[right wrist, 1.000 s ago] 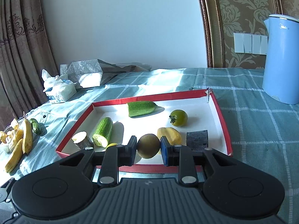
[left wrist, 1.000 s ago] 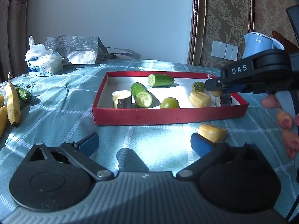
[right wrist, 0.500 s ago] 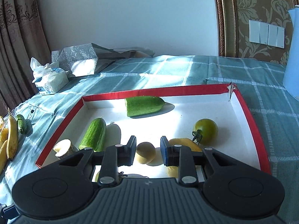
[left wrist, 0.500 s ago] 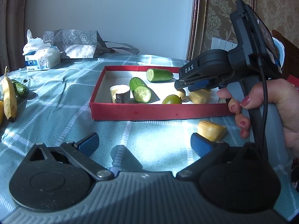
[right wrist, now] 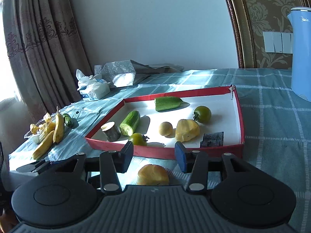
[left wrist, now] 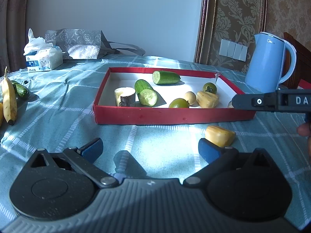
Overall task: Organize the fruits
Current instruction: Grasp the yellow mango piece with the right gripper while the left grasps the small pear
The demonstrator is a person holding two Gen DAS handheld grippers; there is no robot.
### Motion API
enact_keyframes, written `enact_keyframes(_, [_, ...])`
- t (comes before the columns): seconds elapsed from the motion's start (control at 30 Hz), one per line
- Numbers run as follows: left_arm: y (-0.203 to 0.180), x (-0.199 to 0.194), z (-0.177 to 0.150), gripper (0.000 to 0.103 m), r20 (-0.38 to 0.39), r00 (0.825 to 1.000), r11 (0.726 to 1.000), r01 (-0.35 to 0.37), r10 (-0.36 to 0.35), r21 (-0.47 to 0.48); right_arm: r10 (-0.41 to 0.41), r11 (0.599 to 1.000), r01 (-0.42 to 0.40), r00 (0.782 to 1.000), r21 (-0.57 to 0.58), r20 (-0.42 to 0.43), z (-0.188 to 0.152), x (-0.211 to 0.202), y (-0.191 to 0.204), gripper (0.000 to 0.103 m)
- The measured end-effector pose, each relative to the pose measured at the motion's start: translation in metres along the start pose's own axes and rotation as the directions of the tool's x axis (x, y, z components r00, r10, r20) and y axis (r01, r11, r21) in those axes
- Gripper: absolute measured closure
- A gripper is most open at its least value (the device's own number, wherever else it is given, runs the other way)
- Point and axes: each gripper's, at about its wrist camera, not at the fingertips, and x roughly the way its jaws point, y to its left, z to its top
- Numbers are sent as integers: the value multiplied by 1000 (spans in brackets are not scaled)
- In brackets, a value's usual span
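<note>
The small round tan fruit [right wrist: 165,128] lies free in the red tray [right wrist: 213,149], at twelve o'clock beyond the right gripper [right wrist: 154,155], whose empty jaws are opening.

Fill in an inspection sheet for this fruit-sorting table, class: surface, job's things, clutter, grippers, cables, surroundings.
Surface: checked teal tablecloth, sunlit.
Job's things: red tray holds two cucumber pieces, two green tomatoes, a small round fruit, a yellow chunk and a cut stalk piece; another yellow piece lies outside, in front; bananas at left.
Clutter: tissue pack, silver gift bag.
Grippers: left gripper open, empty; right gripper jaws opening, nothing between them.
Cables: nothing seen.
Surroundings: blue kettle, curtain, wall switches.
</note>
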Motion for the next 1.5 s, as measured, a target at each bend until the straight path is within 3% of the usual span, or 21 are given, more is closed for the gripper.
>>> enact_keyframes(0.23, [16,-6,2,0,22,1000,995,10,-8,-101,-16,1000,15,998,-20,-61,-20,22,9,48])
enact_keyframes(0.43, [13,-10,1,0,36,998,995,45,-42,-91,-50,999,48,995,-26,-84,-31,39,10,46])
enact_keyframes(0.53, [8,-9,1,0,30,997,995,74,-72,-70,-59,998,57,995,-26,-81,-32,40,10,47])
enact_keyframes(0.67, [1,-9,-1,0,28,993,993,112,-111,-48,-69,997,65,994,-48,-86,-34,37,12,59])
enact_keyframes(0.9, [-6,-15,-3,0,46,983,984,176,-175,-7,-163,986,161,985,-40,-61,-33,25,7,59])
enact_keyframes(1.0, [-19,-18,-7,0,56,976,976,206,-210,67,-216,976,215,974,-16,-62,-34,21,-1,59])
enact_keyframes(1.13, [-38,-21,-13,0,61,966,956,237,-251,170,-222,975,222,973,7,-57,-34,18,-8,59])
enact_keyframes(1.23, [-40,-22,-14,2,61,958,949,265,-279,170,-223,975,224,973,5,-58,-35,19,-8,59])
enact_keyframes(1.3, [-39,-19,-14,14,38,955,946,285,-294,156,-222,975,223,973,9,-60,-35,19,-8,59])
enact_keyframes(1.37, [-42,-15,-16,40,-25,942,928,333,-334,168,-222,975,223,973,9,-60,-35,19,-8,59])
enact_keyframes(1.4, [-46,-13,-17,47,-58,936,919,352,-347,180,-224,974,225,973,9,-59,-35,18,-8,59])
enact_keyframes(1.43, [-51,-11,-19,63,-92,932,910,361,-350,201,-230,973,230,972,7,-58,-35,18,-8,59])
enact_keyframes(1.47, [-56,-9,-21,73,-118,936,909,349,-330,225,-231,973,232,971,9,-57,-35,18,-9,59])
enact_keyframes(1.5, [-60,-8,-23,74,-135,941,911,334,-310,241,-229,973,230,972,14,-58,-35,18,-10,59])
